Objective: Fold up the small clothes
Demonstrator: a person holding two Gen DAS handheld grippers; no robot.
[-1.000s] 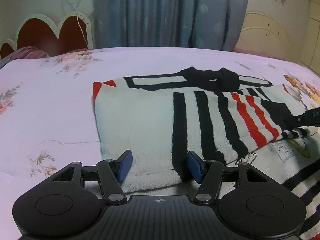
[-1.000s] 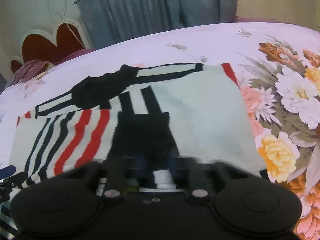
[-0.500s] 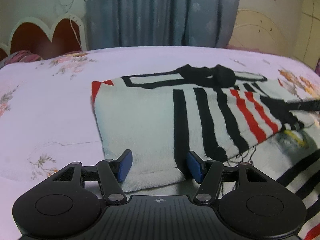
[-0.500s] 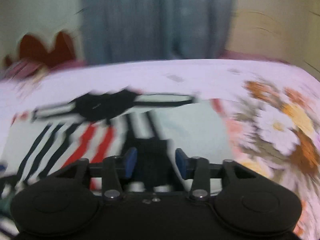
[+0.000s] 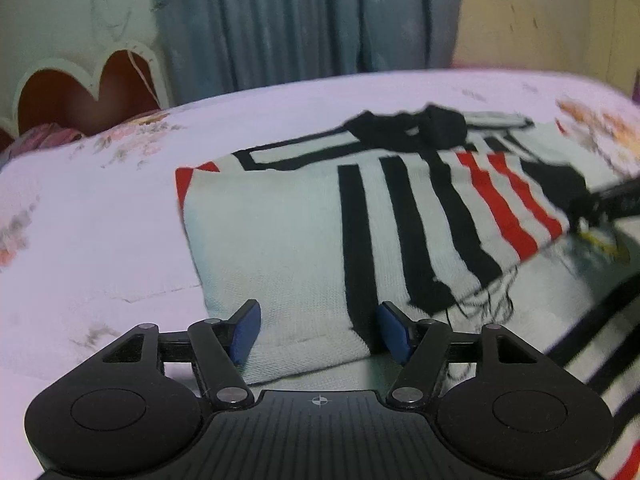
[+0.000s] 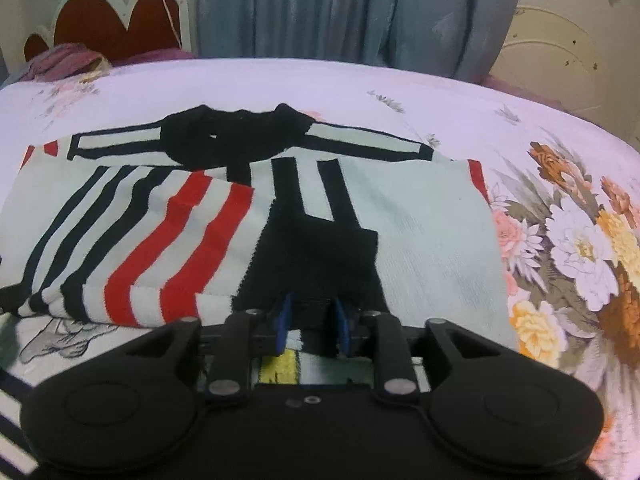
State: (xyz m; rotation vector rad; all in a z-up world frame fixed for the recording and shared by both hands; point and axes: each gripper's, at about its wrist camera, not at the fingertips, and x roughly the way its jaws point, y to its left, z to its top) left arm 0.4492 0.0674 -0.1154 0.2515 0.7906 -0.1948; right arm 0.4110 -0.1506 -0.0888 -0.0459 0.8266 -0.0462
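Note:
A small pale knit sweater with black and red stripes and a black collar lies on the bed, its sleeves folded across the body. My left gripper is open, its blue pads on either side of the folded left edge near the hem. My right gripper has its jaws narrowed on the black cuff of the striped sleeve, which lies across the sweater. The right gripper's finger shows at the right edge of the left wrist view.
The bed sheet is pale pink with large flowers on the right. A heart-shaped headboard and blue curtain stand behind. Another striped garment with a printed picture lies under the near edge.
My right gripper has moved in over the black cuff and its jaws have narrowed on it. The left gripper has stayed open at the hem, its view tilting a little.

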